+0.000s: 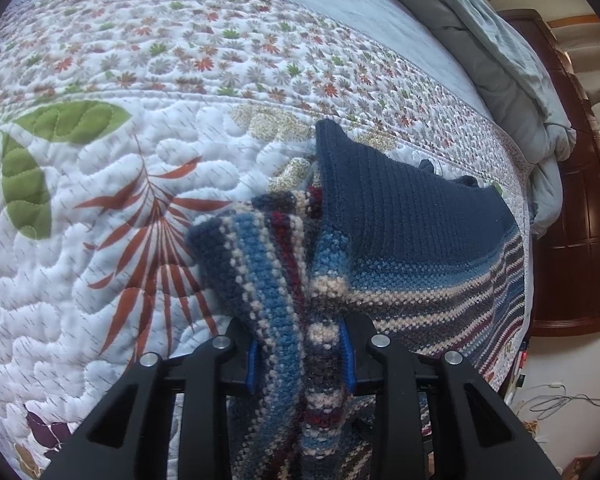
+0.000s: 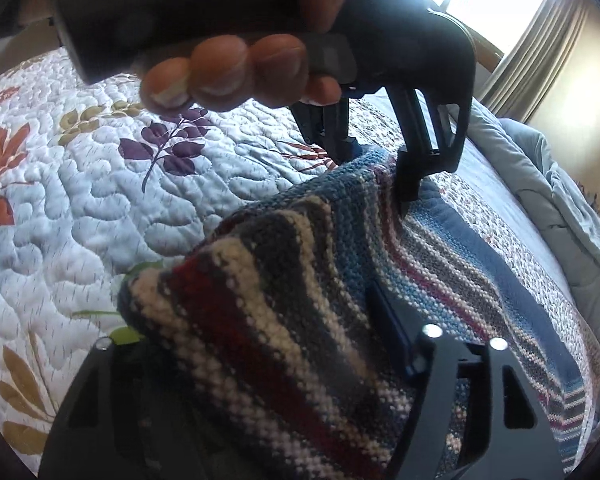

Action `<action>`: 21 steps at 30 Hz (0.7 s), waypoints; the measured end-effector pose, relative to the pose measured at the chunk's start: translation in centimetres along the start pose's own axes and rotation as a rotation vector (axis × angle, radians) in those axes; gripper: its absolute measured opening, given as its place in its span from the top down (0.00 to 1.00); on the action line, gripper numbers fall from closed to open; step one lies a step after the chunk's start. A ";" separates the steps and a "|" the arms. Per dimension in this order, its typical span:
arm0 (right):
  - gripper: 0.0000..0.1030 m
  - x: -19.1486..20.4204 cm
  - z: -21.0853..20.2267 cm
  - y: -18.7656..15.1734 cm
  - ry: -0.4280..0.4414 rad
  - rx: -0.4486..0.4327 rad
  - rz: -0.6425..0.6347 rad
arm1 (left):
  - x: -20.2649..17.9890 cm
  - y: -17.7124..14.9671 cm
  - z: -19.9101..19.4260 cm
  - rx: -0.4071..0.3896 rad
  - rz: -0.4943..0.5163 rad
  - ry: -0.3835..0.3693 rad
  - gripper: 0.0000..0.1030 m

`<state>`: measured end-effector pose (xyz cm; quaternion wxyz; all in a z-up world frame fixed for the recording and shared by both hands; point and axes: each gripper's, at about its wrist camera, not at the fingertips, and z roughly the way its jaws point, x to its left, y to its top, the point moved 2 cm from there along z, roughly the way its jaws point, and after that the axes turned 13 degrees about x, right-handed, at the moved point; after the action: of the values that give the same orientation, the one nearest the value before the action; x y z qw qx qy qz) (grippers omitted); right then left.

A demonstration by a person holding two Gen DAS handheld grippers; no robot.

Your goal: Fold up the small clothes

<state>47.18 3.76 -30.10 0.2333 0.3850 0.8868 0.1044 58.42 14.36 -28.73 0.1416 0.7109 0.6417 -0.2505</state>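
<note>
Both grippers, left (image 1: 300,354) and right (image 2: 268,360), are pinching the knit (image 1: 412,216) above the quilt (image 1: 100,208). Carrying both edges over level and together should be giving a square fold.

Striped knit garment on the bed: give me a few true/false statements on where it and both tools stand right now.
1. The left tool is shut on the striped knit garment. True.
2. The garment lies flat and untouched on the quilt. False: a bunched part is lifted between each tool's fingers.
3. The right tool also grips the garment. True: striped fabric fills the gap between its fingers.
4. The garment is plain white. False: it has navy, blue, cream and dark red stripes.
5. In the right wrist view, the other tool meets the garment further along it, with a hand around its handle. True.
6. The quilt is a solid grey. False: it is pale with printed leaves and small flowers.
</note>
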 end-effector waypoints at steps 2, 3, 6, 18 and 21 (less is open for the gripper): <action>0.49 -0.4 -0.2 0.1 0.007 0.000 0.008 | -0.2 -0.2 -0.4 -0.009 0.002 0.004 0.72; 0.51 -0.6 -0.4 0.1 0.010 -0.001 0.015 | -0.3 -0.2 -0.5 -0.013 0.001 0.005 0.73; 0.64 -1.1 -0.8 0.1 0.027 -0.007 0.030 | -0.7 -0.3 -0.9 -0.024 0.001 0.009 0.73; 0.80 -2.2 -3.5 -0.5 0.069 -0.054 0.079 | -2.6 -1.4 -2.8 -0.070 -0.001 0.008 0.73; 0.81 -2.5 -4.3 -0.7 0.076 -0.062 0.092 | -3.2 -1.7 -3.3 -0.076 0.000 0.014 0.74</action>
<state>46.09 1.49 -25.76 0.2065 0.4134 0.8728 0.1570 57.14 13.58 -24.07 0.1638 0.7068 0.6517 -0.2209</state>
